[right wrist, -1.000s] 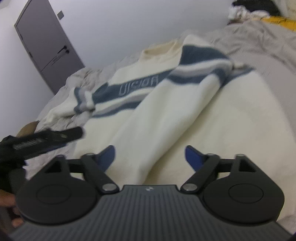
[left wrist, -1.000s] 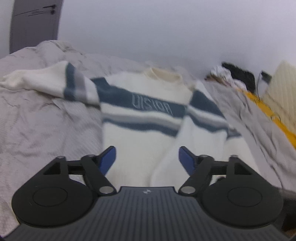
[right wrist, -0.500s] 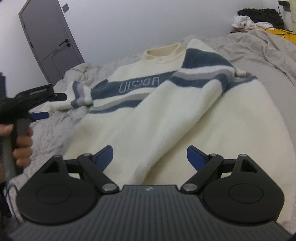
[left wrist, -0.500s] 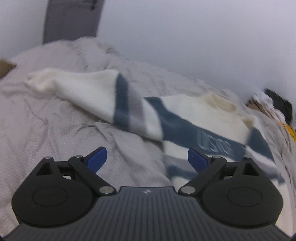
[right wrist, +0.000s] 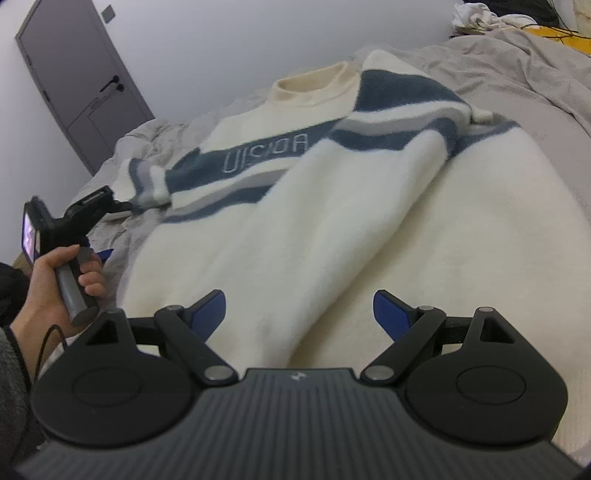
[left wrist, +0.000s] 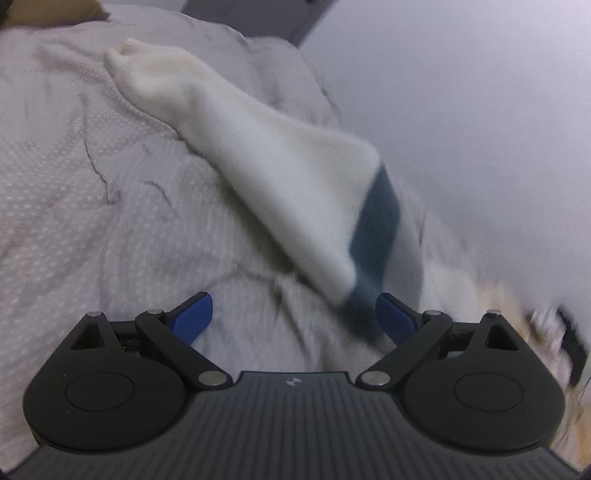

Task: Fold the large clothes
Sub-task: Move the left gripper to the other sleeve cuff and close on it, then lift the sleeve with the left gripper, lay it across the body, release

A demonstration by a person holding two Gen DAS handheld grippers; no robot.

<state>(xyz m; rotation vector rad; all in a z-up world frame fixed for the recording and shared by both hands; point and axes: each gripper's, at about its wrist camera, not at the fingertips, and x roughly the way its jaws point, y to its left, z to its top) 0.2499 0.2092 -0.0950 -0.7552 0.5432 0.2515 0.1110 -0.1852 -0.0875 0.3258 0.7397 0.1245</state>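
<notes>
A cream sweater [right wrist: 332, 229] with blue and grey stripes lies face up on the grey bedspread [right wrist: 535, 96]. Its right sleeve [right wrist: 369, 206] is folded across the body. The left sleeve [left wrist: 258, 162] stretches out over the bedspread, cuff [left wrist: 129, 55] far away and blue band [left wrist: 376, 221] close to me. My left gripper [left wrist: 295, 317] is open just short of that band, nothing between its pads. In the right wrist view the left gripper [right wrist: 118, 229] sits beside the left sleeve [right wrist: 147, 181]. My right gripper [right wrist: 299, 310] hangs open over the sweater's lower body.
A person's hand [right wrist: 48, 284] grips the left gripper's handle at the bed's left side. A grey door [right wrist: 74, 85] stands in the far left wall. A pile of clothes [right wrist: 491, 14] and something yellow [right wrist: 569, 40] lie at the far right of the bed.
The left gripper swung left and down from the sweater's body to the outstretched left sleeve, rolling as it went, and its jaws widened a little. The right gripper barely moved.
</notes>
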